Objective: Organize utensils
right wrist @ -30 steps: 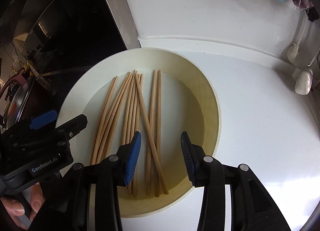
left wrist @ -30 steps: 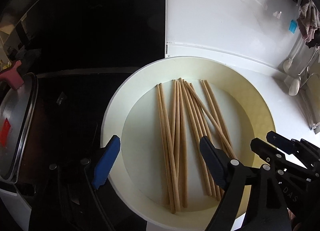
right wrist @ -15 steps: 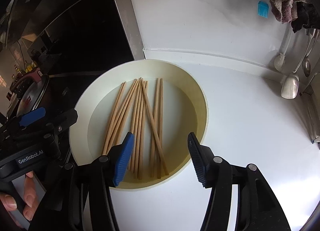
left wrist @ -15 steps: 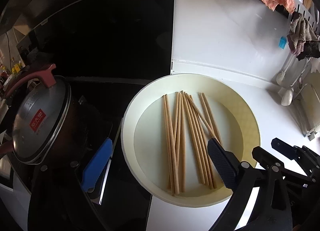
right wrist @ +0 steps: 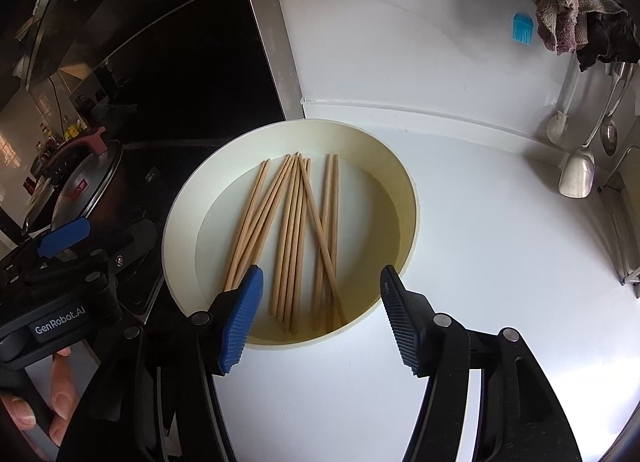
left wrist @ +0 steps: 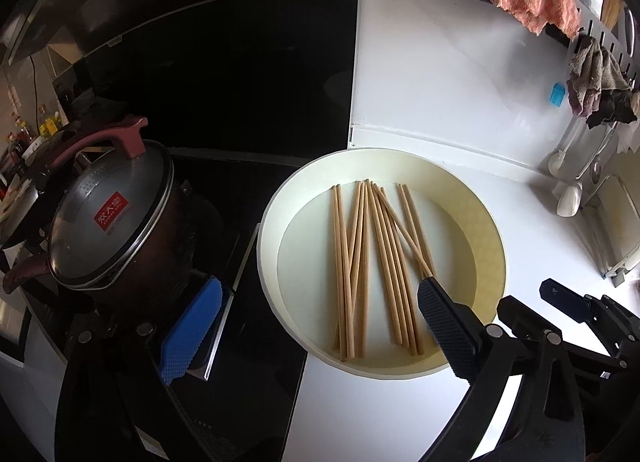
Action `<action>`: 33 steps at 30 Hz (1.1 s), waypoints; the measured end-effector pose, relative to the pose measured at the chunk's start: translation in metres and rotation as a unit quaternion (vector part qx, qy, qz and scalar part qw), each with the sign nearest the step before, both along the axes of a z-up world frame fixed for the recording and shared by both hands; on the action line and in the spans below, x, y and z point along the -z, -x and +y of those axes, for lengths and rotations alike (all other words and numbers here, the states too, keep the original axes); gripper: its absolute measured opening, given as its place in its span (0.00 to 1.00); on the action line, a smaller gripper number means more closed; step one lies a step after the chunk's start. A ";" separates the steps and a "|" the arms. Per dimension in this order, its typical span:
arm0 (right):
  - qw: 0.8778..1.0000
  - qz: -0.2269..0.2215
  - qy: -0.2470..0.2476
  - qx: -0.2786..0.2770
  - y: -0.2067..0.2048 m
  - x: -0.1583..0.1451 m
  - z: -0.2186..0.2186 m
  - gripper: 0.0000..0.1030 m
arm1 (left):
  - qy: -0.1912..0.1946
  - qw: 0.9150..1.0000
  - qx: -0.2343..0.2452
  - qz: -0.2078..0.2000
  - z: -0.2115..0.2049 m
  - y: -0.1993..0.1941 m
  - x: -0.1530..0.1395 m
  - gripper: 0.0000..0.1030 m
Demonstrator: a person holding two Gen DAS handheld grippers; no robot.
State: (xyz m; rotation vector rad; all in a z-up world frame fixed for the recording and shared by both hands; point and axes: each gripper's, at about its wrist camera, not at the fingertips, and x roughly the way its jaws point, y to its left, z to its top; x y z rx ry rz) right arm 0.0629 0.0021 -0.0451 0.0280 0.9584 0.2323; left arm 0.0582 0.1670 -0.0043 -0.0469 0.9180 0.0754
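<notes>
Wooden chopsticks (left wrist: 374, 262) are seen lying loose in a shallow cream round tray (left wrist: 490, 262), centre of the left wrist frame; in the right wrist frame the same bundle (right wrist: 294, 238) sits centre-left in the tray (right wrist: 406, 205). Most sticks run roughly parallel, far ends near the tray's back wall. One stick is laid slantwise across several others. Two pairs are set slightly apart from the main group.

The left gripper (left wrist: 316, 328) is held above the tray's near-left edge, jaws spread wide, nothing between them. The right gripper (right wrist: 322, 318) is held above the tray's near rim, jaws likewise spread and empty. No stick is touched by either tool.

Upper right of both frames: a wall rail with hanging cloths (right wrist: 576, 9), and ladles (right wrist: 576, 171) hung lower right. A lidded pot (left wrist: 108, 221) stands at left on a dark hob. No chopstick holder can be made out with certainty.

Progress: the chopsticks are gathered in one tray but not aligned or bundled. The scene fits either sticks awaiting sorting or sticks already collected into the tray as their place; the pictures do not settle which.
</notes>
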 end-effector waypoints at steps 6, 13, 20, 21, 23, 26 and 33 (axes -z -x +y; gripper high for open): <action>1.000 -0.002 -0.003 -0.007 0.005 -0.002 0.002 0.57 | 0.000 1.000 -0.012 -0.004 0.003 0.007 -0.006 0.94; 1.000 -0.006 -0.006 -0.012 0.009 -0.004 0.002 0.57 | -0.003 1.000 -0.013 -0.008 0.001 0.012 -0.011 0.94; 1.000 -0.008 -0.008 -0.010 0.011 -0.007 0.000 0.59 | -0.003 1.000 -0.011 -0.009 -0.003 0.014 -0.012 0.94; 1.000 -0.009 -0.009 -0.010 0.011 -0.008 0.000 0.59 | -0.003 1.000 -0.011 -0.009 -0.003 0.014 -0.012 0.94; 1.000 -0.009 -0.009 -0.010 0.012 -0.008 -0.001 0.59 | -0.003 1.000 -0.013 -0.007 -0.003 0.014 -0.012 0.94; 1.000 -0.011 -0.009 -0.010 0.012 -0.009 0.000 0.59 | 0.002 1.000 -0.013 -0.003 -0.001 0.012 -0.011 0.94; 1.000 -0.013 -0.009 -0.009 0.012 -0.011 0.001 0.59 | -0.001 1.000 -0.011 -0.001 0.000 0.012 -0.010 0.94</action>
